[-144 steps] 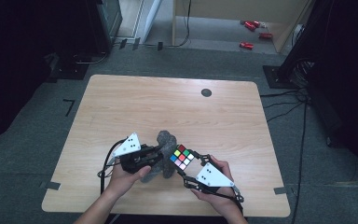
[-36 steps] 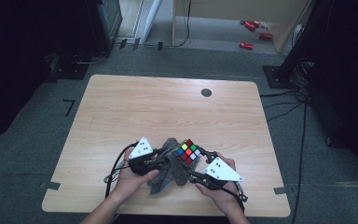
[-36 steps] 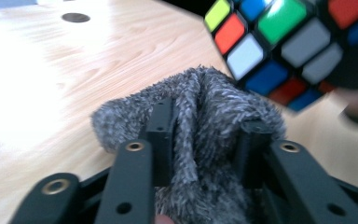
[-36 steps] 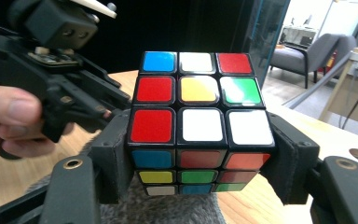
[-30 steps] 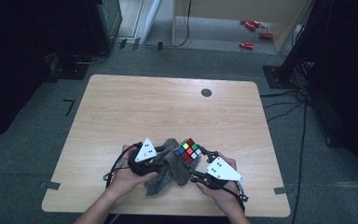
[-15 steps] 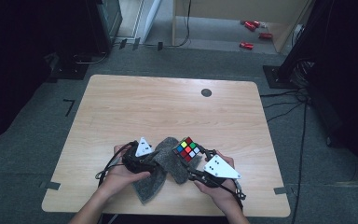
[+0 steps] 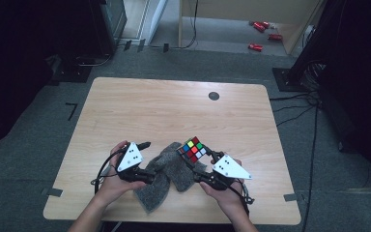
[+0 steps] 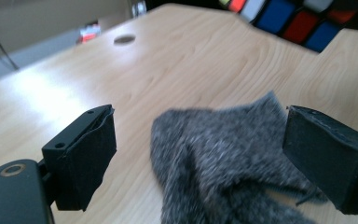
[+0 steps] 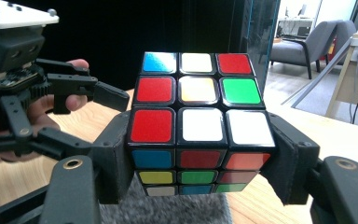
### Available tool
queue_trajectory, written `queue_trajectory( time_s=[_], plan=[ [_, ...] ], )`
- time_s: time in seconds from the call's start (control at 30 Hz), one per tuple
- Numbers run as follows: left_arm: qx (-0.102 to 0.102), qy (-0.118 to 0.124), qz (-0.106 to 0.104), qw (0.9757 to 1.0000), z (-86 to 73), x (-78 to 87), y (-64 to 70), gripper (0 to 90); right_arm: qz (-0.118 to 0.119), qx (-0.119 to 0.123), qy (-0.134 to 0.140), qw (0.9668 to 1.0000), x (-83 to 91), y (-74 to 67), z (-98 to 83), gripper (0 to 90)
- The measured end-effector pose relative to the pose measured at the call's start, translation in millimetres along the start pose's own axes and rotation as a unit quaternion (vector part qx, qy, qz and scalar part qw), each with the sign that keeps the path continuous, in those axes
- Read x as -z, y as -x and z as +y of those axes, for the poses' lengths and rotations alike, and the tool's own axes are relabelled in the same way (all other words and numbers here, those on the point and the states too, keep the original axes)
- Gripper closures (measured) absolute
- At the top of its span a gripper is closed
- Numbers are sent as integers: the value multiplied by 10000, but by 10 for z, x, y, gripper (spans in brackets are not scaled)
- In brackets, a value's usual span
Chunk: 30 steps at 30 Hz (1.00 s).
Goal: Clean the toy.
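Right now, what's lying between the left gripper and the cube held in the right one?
In the high view, the grey cloth lies on the table between the left gripper and the cube, which is clamped in the right gripper.

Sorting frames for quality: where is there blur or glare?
Left gripper view: grey cloth soft and blurred, glare on the table. Right gripper view: cube sharp, background room overbright. High view: evenly lit table, dark surroundings.

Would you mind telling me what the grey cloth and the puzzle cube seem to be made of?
The grey cloth looks like a soft, fuzzy fabric, perhaps felt or fleece: matt, with a napped surface and limp folds. The puzzle cube appears to be hard black plastic with glossy coloured tiles or stickers, which catch reflections. The table under them looks like light wood or wood-grain laminate.
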<state>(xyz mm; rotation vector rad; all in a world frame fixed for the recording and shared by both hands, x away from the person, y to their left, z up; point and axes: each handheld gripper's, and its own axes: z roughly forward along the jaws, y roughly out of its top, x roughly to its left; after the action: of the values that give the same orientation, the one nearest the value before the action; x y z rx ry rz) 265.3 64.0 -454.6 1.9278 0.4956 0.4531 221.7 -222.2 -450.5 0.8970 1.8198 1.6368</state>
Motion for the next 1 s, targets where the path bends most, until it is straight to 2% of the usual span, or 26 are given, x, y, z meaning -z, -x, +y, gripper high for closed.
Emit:
queue_trajectory(
  time_s=[0.03, 0.1, 0.13, 0.2, 0.3, 0.33, 0.4, 0.47, 0.6, 0.77, 0.9, 1.0],
  plan=[
    [-43, 137, -33, 9999, 32, 15, 28, 108, -8, 3, 31, 10000, -1, -11, 14, 347],
    [-90, 263, -100, 9996, 70, 16, 74, 110, 1, -38, 70, 10000, -3, -37, 43, 347],
    [-127, 265, -157, 9994, 81, -4, 106, 110, -5, -52, 85, 10000, -4, -52, 55, 347],
    [-333, 166, -194, 9991, 76, -86, 200, 110, 19, -104, 103, 9999, -13, -92, 77, 347],
    [-613, 189, -162, 9978, 70, -164, 329, 132, 66, -136, 85, 9999, -27, -155, 93, 347],
    [-652, 222, -160, 9975, 77, -179, 361, 132, 90, -148, 77, 9998, -31, -181, 96, 347],
    [-723, 320, -21, 9969, 87, -209, 408, 132, 134, -174, 56, 9997, -36, -223, 98, 347],
    [-742, 431, 73, 9963, 83, -219, 420, 134, 185, -241, 30, 9995, -39, -259, 98, 347],
    [-793, 601, 128, 9950, 72, -231, 436, 153, 230, -396, -19, 9990, -49, -283, 84, 346],
    [-976, 750, 205, 9922, 48, -271, 470, 162, 307, -546, -95, 9980, -62, -318, 58, 346],
    [-1015, 948, 292, 9899, 35, -260, 475, 255, 352, -640, -120, 9973, -71, -336, 47, 346],
    [-1081, 981, 343, 9887, 31, -256, 487, 284, 368, -772, -132, 9962, -86, -335, 33, 346]
  ],
)
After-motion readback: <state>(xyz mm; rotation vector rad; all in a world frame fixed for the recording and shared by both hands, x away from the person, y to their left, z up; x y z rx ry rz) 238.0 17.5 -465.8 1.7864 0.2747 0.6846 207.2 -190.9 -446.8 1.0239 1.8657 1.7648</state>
